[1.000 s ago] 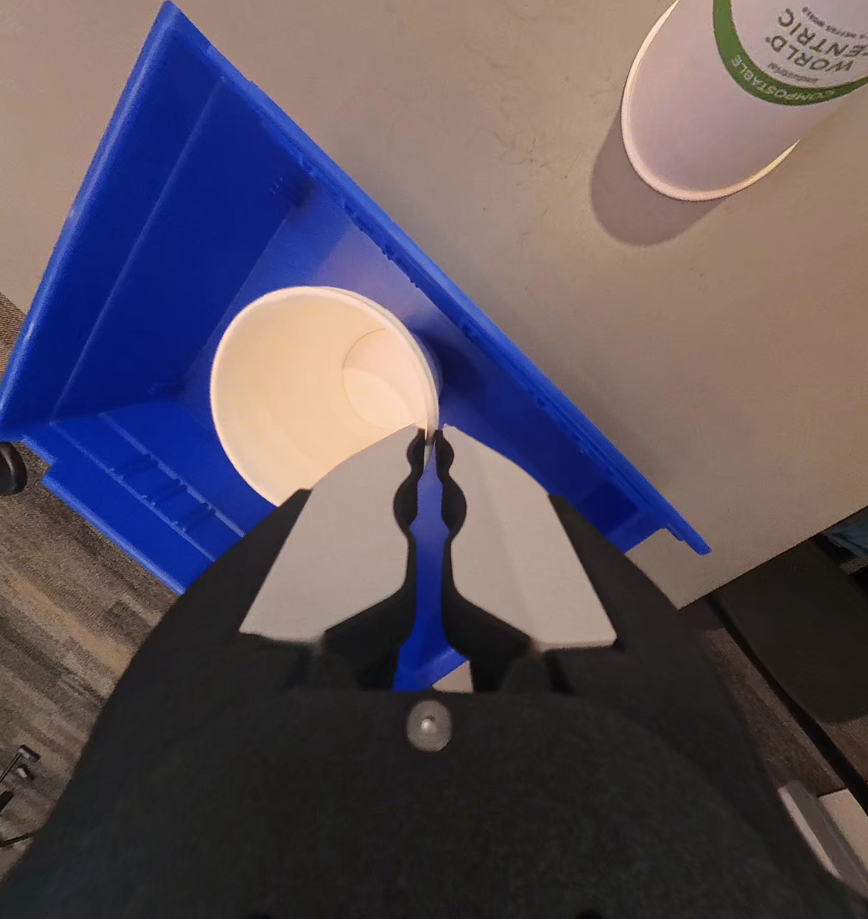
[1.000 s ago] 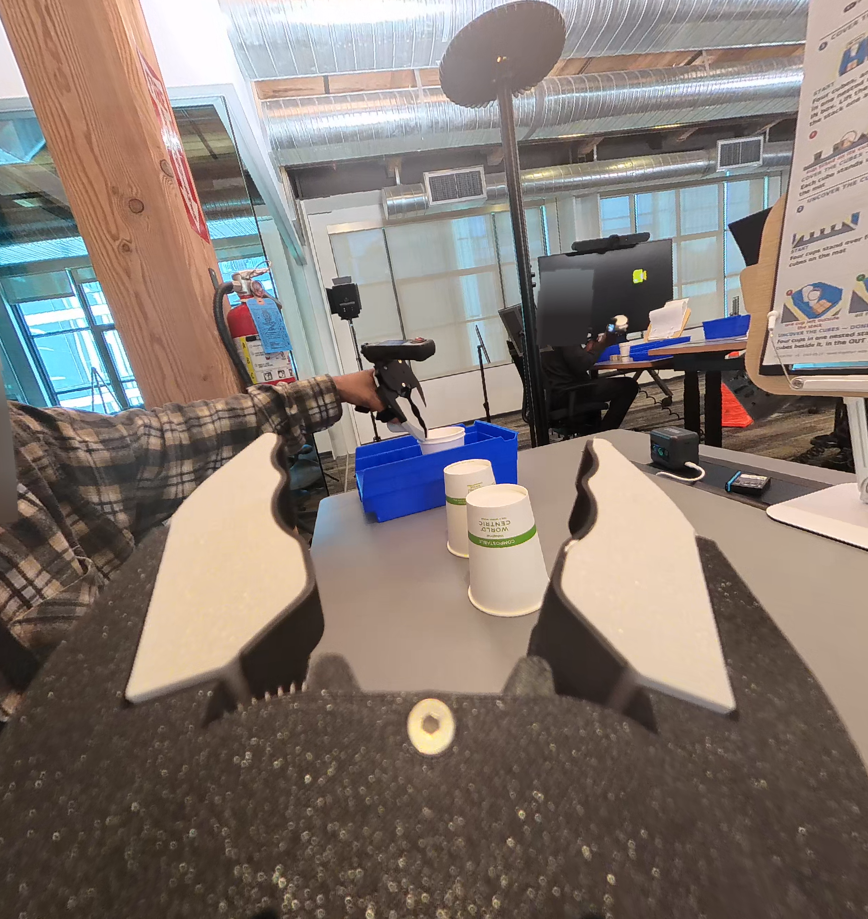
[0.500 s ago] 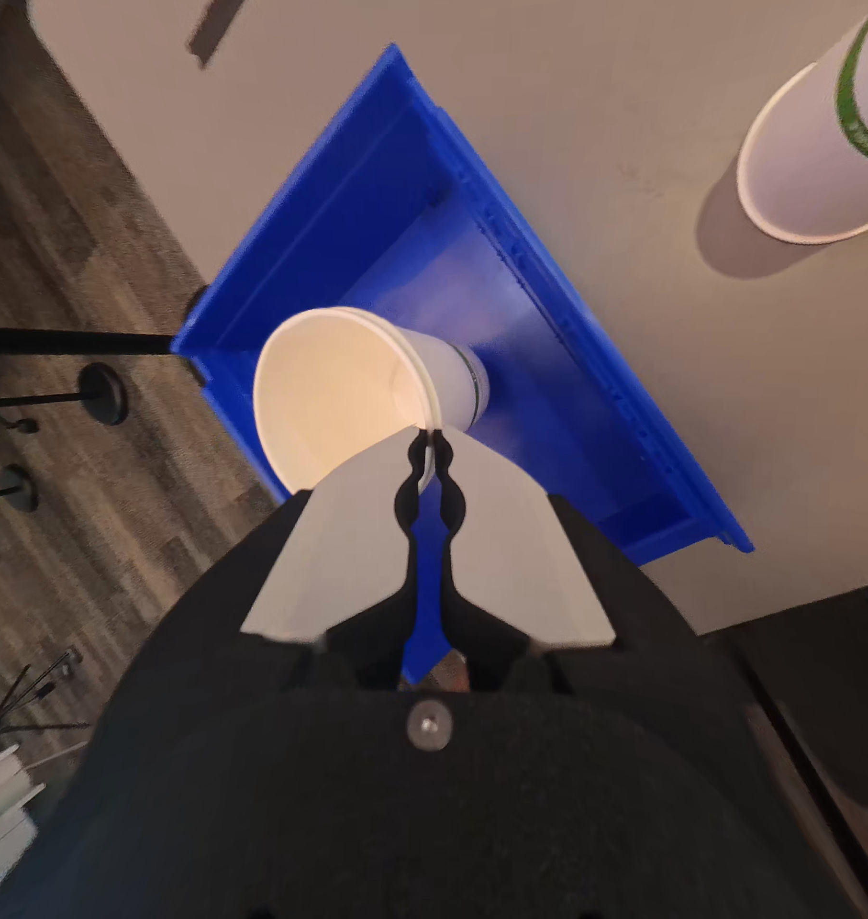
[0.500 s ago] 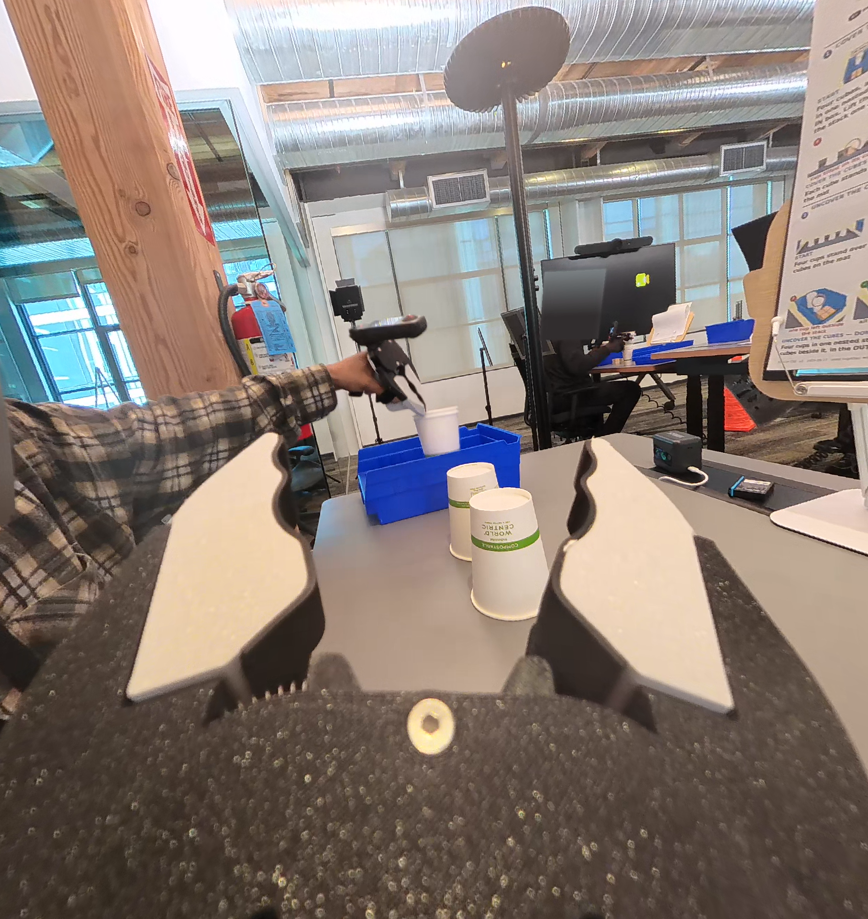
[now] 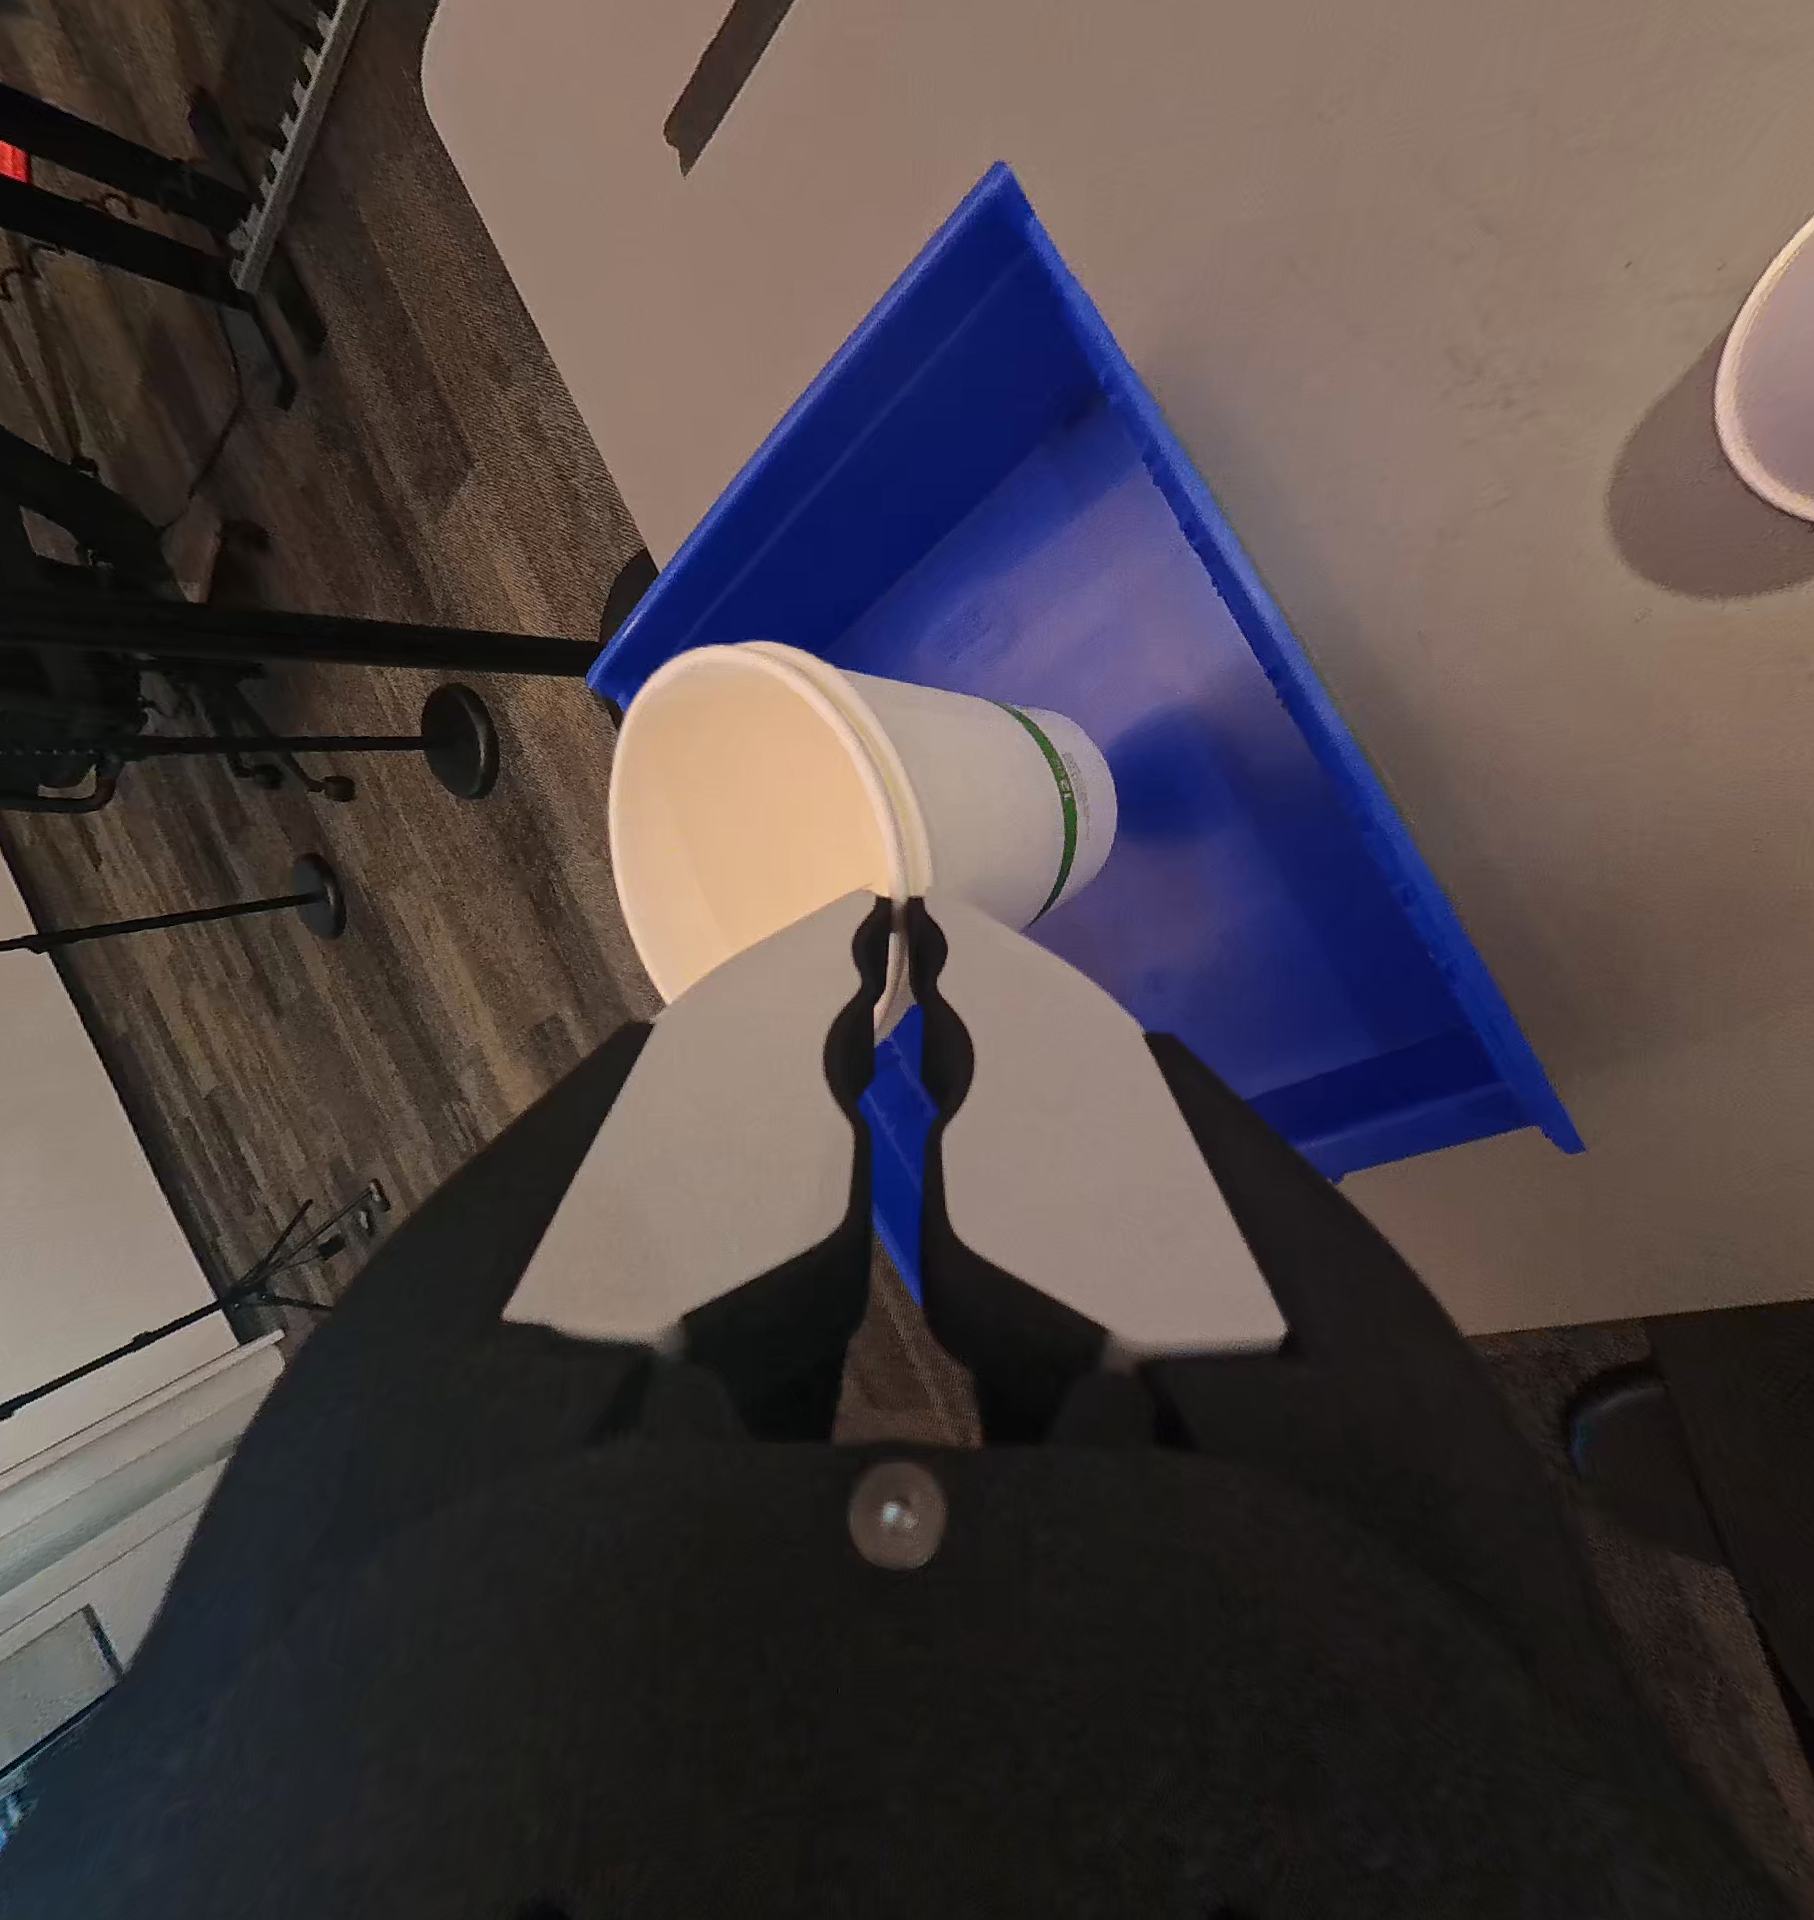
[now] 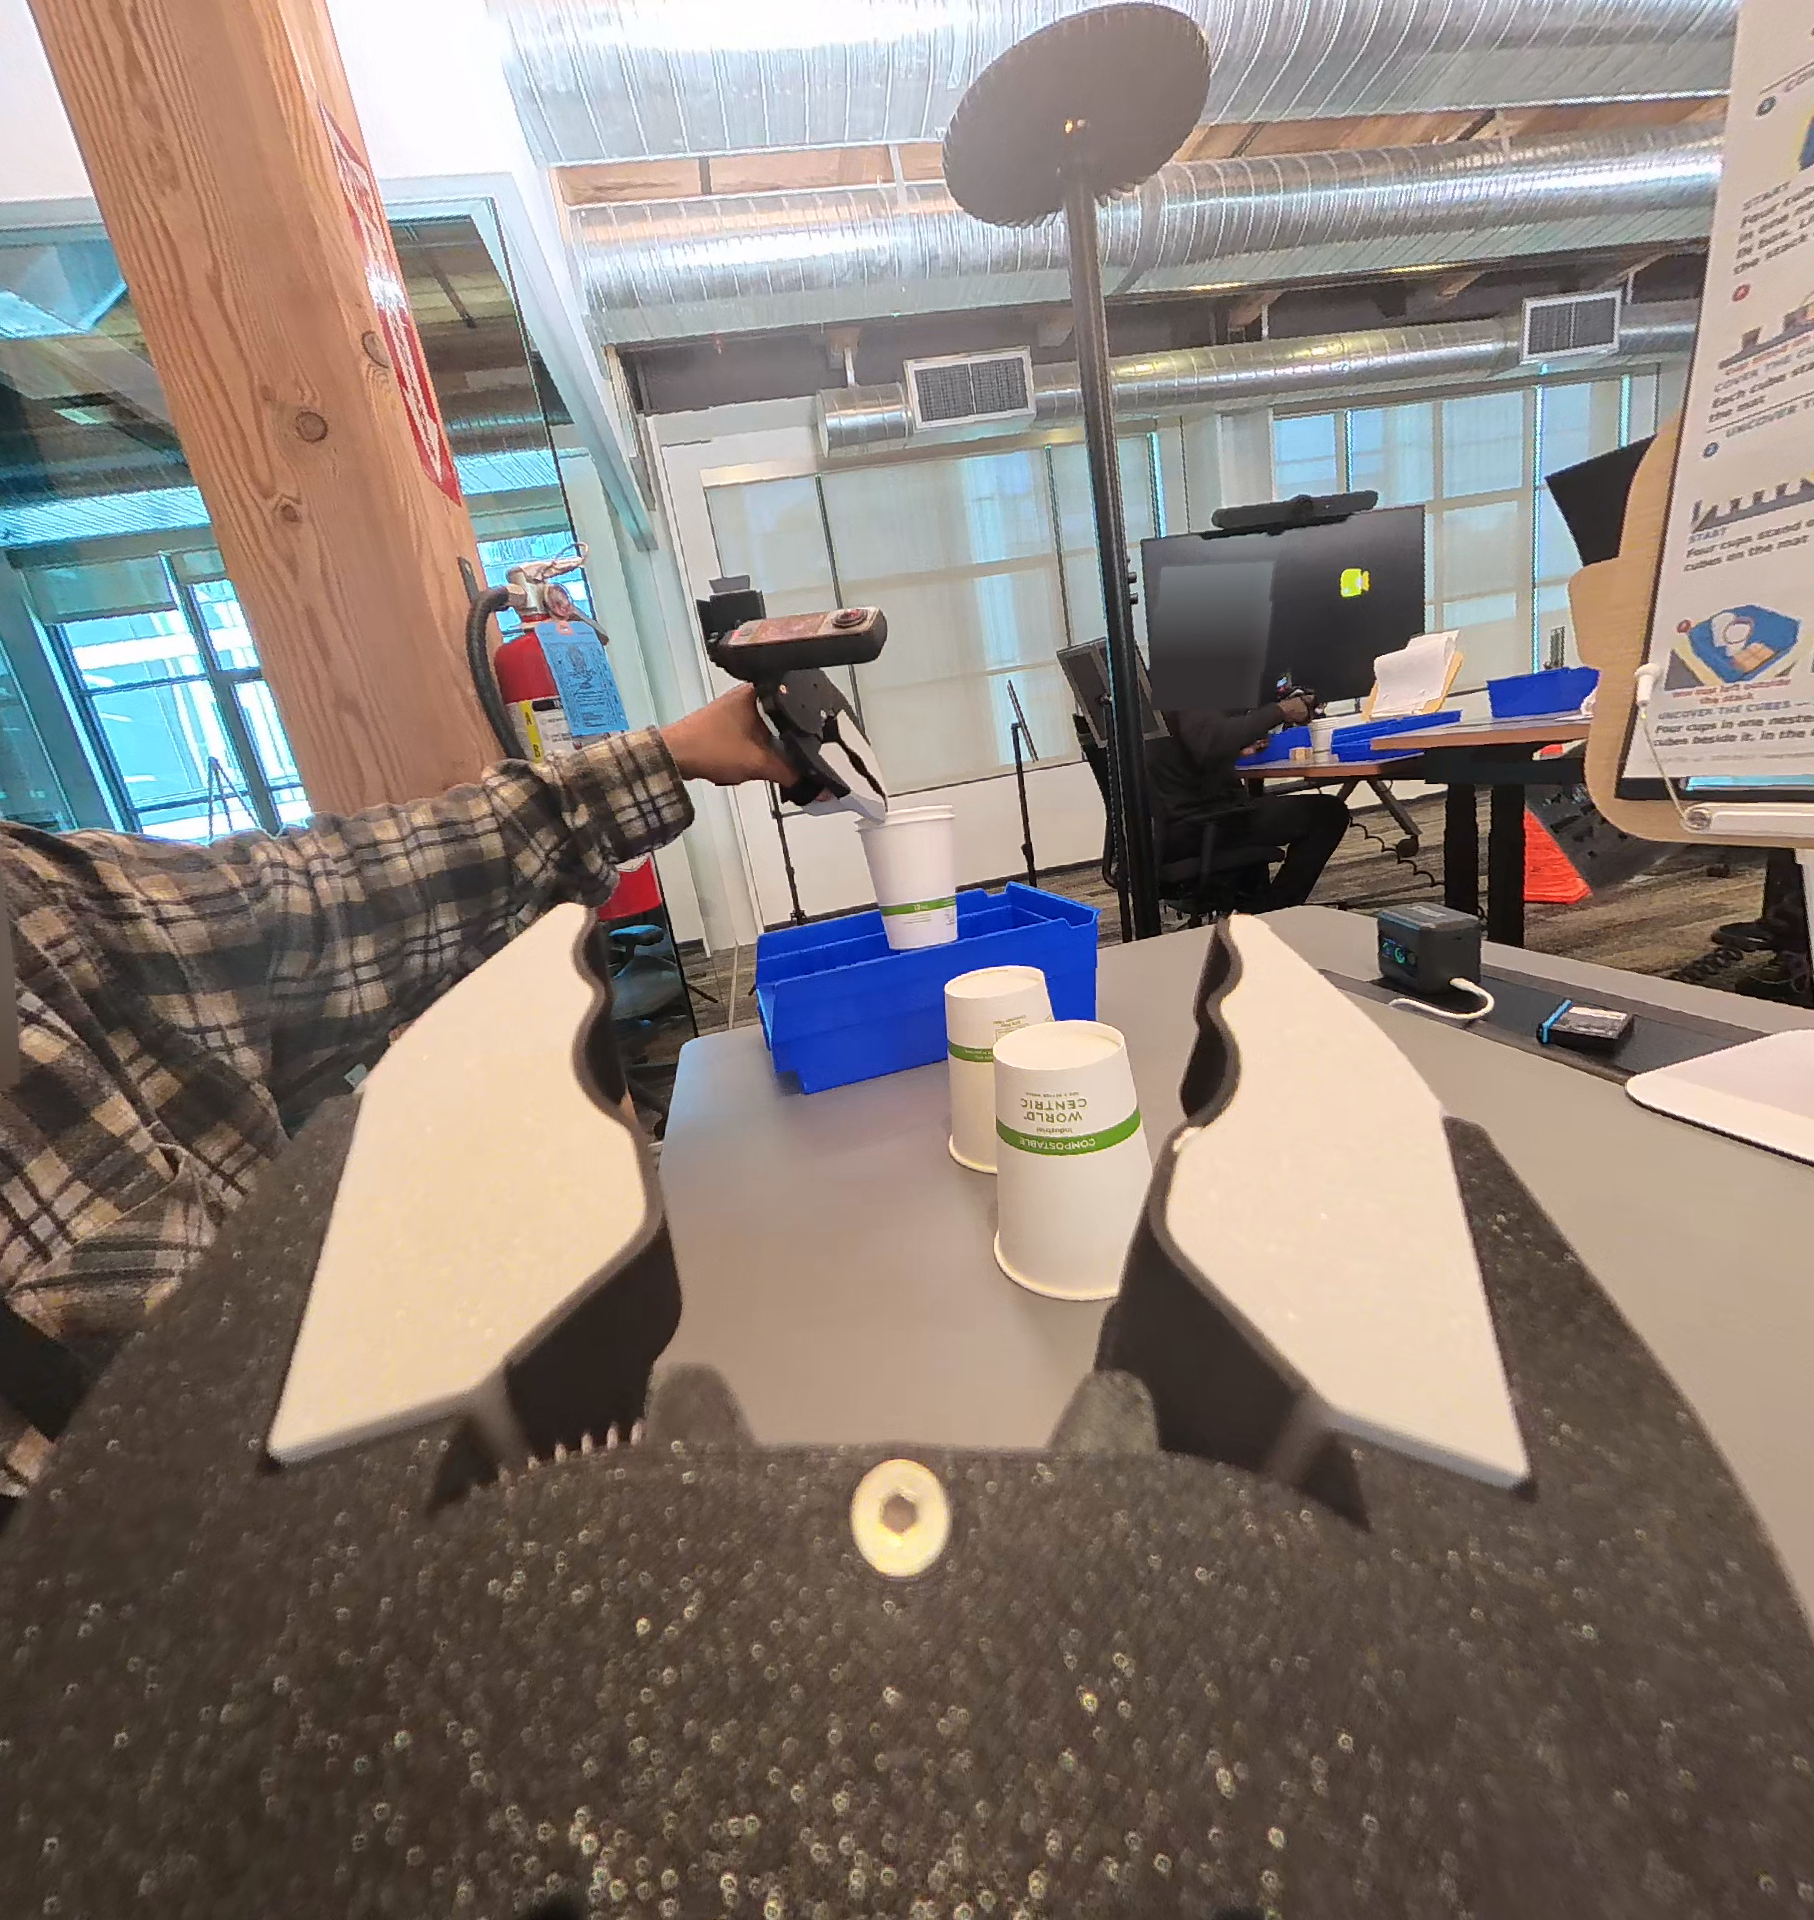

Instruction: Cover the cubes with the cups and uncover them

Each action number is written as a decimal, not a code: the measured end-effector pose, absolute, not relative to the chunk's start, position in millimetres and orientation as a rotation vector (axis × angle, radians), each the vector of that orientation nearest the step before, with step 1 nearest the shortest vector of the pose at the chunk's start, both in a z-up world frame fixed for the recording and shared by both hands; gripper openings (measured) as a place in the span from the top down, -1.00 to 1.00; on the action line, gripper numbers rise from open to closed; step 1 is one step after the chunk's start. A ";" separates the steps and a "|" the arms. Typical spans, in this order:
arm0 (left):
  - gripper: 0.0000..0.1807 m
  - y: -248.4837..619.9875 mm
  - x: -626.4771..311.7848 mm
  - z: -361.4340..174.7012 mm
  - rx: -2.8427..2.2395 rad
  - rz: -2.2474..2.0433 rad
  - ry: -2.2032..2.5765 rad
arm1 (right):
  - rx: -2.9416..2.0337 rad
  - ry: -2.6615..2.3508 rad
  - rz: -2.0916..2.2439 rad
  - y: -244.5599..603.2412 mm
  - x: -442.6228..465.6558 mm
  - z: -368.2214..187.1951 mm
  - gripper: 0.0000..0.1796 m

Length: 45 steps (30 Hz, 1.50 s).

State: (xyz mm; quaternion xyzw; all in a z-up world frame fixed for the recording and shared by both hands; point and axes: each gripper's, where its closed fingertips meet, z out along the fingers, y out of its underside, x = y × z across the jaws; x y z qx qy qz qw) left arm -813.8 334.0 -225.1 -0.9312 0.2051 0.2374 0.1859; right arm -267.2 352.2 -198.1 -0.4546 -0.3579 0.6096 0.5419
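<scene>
My left gripper (image 5: 901, 906) is shut on the rim of a nested stack of white paper cups (image 5: 970, 800) and holds it upright above the blue bin (image 5: 1048, 488). The stack also shows in the right wrist view (image 6: 913, 878), hanging from the left gripper (image 6: 867, 800) over the bin (image 6: 882, 1003). Two white cups with a green band stand upside down on the grey table: a near one (image 6: 1064, 1153) and a far one (image 6: 986, 1060). My right gripper (image 6: 908, 997) is open and empty, in front of the near cup. No cubes show.
An instruction sheet on a white stand (image 6: 1776, 416) is at the table's right. A small black device with a cable (image 6: 1422, 948) lies at the back right. A black pole (image 6: 1111, 582) rises behind the bin. One upside-down cup's rim (image 5: 1796, 364) shows right of the bin.
My left gripper has lifted the cup stack up out of the blue bin. The right gripper has barely moved and stays open.
</scene>
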 end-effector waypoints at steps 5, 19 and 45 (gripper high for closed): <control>0.97 333.7 -817.7 -220.3 -2.606 0.835 0.571 | -1.083 -0.840 1.452 354.2 -266.5 -198.9 -0.17; 0.98 344.2 -834.5 -241.1 -2.508 1.022 0.433 | -1.099 -0.844 1.454 356.0 -270.8 -204.2 -0.16; 0.97 338.2 -823.4 -216.9 -2.385 1.187 0.518 | -1.123 -0.876 1.484 355.6 -287.9 -215.2 -0.16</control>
